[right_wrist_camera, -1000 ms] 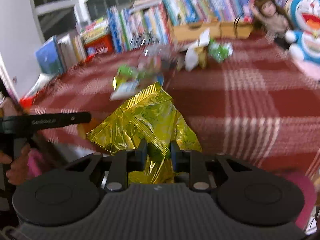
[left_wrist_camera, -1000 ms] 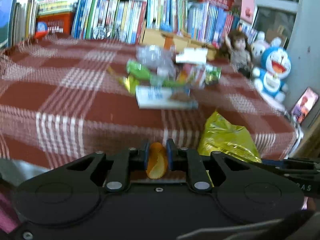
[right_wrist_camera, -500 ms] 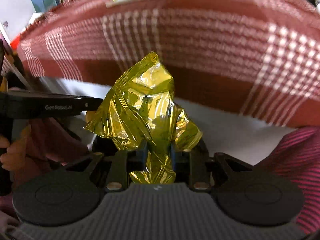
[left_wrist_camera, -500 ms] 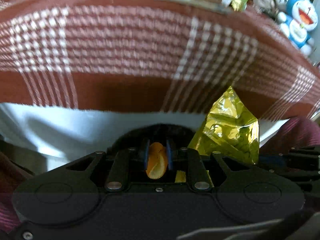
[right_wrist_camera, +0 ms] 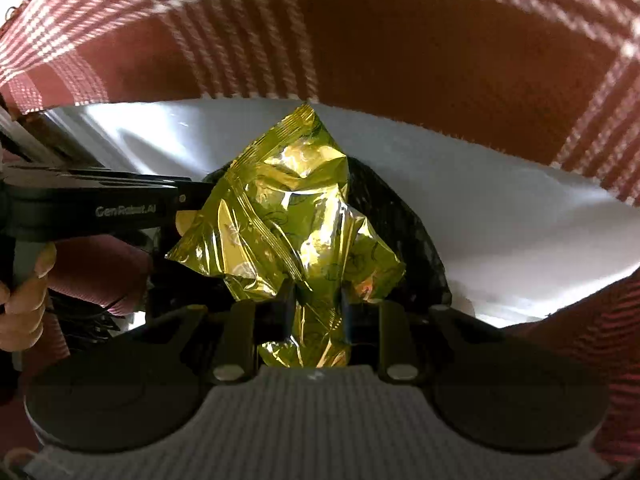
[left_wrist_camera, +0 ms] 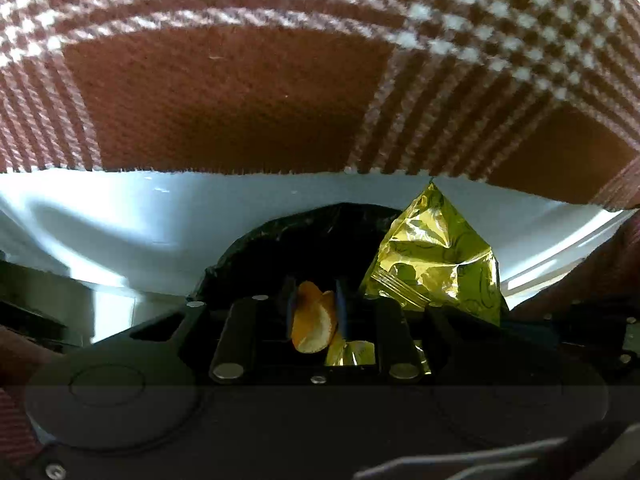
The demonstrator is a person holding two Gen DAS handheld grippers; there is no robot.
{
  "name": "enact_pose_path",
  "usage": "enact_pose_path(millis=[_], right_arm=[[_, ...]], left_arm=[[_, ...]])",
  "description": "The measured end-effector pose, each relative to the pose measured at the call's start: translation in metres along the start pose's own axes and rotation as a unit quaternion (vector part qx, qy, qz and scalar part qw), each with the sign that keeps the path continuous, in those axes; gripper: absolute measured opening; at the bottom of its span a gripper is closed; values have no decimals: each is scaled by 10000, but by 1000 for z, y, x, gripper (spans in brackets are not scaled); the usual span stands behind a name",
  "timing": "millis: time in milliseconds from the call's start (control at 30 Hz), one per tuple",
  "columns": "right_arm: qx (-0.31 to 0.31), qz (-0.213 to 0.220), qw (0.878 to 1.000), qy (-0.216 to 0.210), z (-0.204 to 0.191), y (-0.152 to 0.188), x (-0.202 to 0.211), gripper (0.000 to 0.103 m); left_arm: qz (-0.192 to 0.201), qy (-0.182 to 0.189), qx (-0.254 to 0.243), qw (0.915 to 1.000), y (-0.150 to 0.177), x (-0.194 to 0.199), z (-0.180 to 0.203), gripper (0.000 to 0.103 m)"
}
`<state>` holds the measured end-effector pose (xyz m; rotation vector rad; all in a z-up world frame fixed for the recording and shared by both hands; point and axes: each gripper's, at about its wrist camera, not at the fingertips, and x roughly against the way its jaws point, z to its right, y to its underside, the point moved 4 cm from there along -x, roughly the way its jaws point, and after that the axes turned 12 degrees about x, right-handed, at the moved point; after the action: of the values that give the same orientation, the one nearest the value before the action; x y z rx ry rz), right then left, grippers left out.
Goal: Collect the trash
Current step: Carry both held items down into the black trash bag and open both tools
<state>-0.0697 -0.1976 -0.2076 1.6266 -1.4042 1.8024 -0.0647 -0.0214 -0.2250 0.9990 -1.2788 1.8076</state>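
Observation:
An orange peel [left_wrist_camera: 312,326] sits between the pads of my left gripper [left_wrist_camera: 313,296], whose jaws are opening; the peel still touches both pads. My right gripper [right_wrist_camera: 316,296] is shut on a crumpled gold foil wrapper [right_wrist_camera: 288,224], which also shows at the right of the left wrist view as the gold wrapper [left_wrist_camera: 436,256]. Both grippers point steeply down over the dark mouth of a black bin bag [left_wrist_camera: 300,232], seen behind the wrapper as the black bag [right_wrist_camera: 404,216]. The inside of the bag is hidden.
The red and white plaid tablecloth [left_wrist_camera: 224,92] hangs down ahead of both grippers, with a white cloth [left_wrist_camera: 120,220] below its hem. In the right wrist view the left gripper's body [right_wrist_camera: 96,208] and a hand [right_wrist_camera: 20,300] are close on the left.
Both grippers have dropped from the tabletop past its edge and tilted down. The table's litter and books left view; the black bag came into view. The left jaws have widened slightly.

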Motion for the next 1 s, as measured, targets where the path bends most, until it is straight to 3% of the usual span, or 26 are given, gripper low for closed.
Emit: enact_pose_path(millis=[200, 333, 367, 433, 667, 1000], right_arm=[[-74, -179, 9998, 17, 2, -2, -11, 29], [-89, -230, 9997, 33, 5, -6, -5, 36], [-94, -218, 9997, 28, 3, -8, -5, 48], [-96, -172, 9998, 23, 3, -10, -1, 54], [-52, -116, 9999, 43, 6, -8, -2, 58], [-69, -47, 9999, 88, 8, -7, -3, 59]], left_arm=[[-154, -142, 7, 9998, 3, -13, -5, 25], [-217, -143, 0, 9997, -2, -20, -5, 32], [-220, -160, 7, 9996, -1, -21, -6, 36], [-234, -159, 13, 9996, -1, -23, -7, 42], [-172, -149, 35, 9997, -7, -3, 1, 60], [-76, -179, 36, 9998, -10, 8, 2, 73]])
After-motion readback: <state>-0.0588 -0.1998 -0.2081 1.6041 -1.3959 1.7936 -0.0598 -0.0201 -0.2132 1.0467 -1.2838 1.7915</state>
